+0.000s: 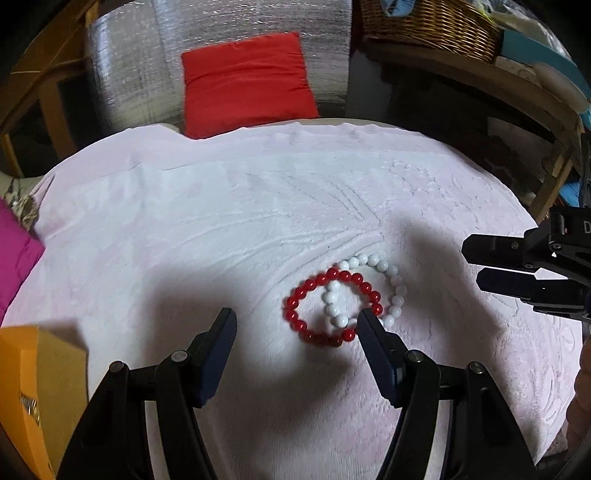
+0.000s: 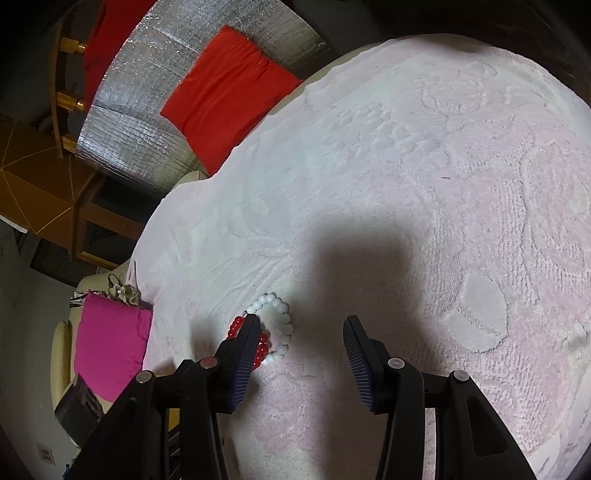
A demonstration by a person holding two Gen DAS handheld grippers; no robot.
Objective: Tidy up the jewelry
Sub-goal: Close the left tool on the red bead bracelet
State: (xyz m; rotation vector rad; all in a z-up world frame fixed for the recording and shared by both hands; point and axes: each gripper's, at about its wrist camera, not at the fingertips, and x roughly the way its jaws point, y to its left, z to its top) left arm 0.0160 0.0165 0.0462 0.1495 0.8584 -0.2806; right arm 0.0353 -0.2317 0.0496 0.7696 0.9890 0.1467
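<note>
A red bead bracelet point(image 1: 291, 314) and a white bead bracelet point(image 1: 397, 291) lie overlapped on a pale pink towel point(image 1: 221, 221). My left gripper point(image 1: 295, 321) hovers over them, open and empty. Its right fingertip point(image 1: 364, 321) stands at the red loop's near right edge. My right gripper point(image 1: 472, 264) reaches in from the right, a short way from the white loop. In the right wrist view that gripper point(image 2: 302, 322) is open with nothing between its fingers. There the white bracelet point(image 2: 275, 302) sits by its left fingertip, which hides part of the red bracelet point(image 2: 236, 325).
An orange box point(image 1: 37, 387) sits at the near left, with a magenta cloth point(image 1: 14, 251) beyond it. Behind the towel are a red cushion point(image 1: 247, 81) on silver foil and a wicker basket point(image 1: 428, 26). Wooden furniture surrounds the table.
</note>
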